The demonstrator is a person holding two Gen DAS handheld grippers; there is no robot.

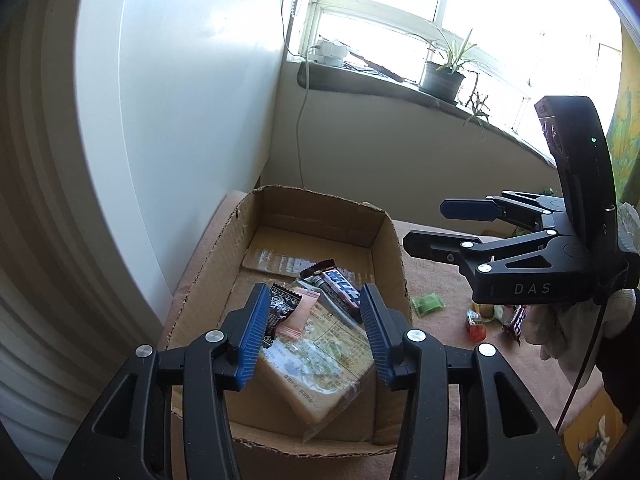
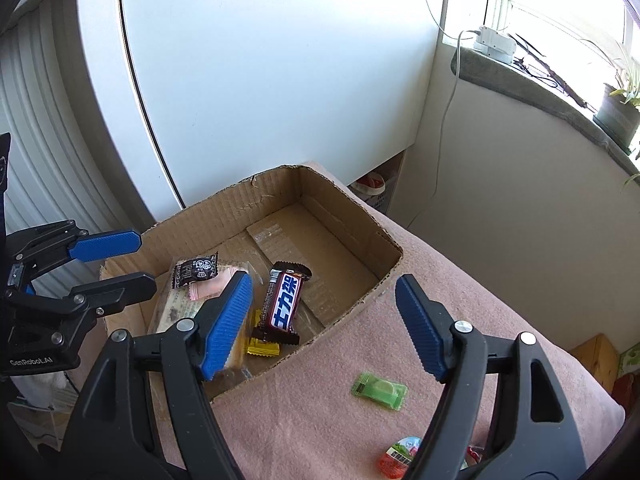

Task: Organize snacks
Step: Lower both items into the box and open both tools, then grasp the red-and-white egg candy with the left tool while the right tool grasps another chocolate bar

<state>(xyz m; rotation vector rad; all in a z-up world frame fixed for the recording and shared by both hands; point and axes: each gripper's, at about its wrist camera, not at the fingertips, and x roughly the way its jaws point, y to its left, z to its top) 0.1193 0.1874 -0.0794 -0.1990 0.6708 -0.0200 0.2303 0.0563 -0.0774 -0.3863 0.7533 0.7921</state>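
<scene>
The right gripper [image 2: 324,324], jaws wide and empty, hangs over the box [image 2: 384,280] edge; the green candy [image 2: 379,391] lies just outside it, nearer than the left gripper [image 1: 314,332], half-open, empty.

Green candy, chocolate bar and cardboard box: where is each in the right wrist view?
Green candy [image 2: 379,391]: right wrist view, middle of its wrapper, on the pink cloth.
Chocolate bar [image 2: 284,303]: right wrist view, middle of its printed wrapper, inside the box.
Cardboard box [image 2: 352,216]: right wrist view, inner face of its right wall.
</scene>
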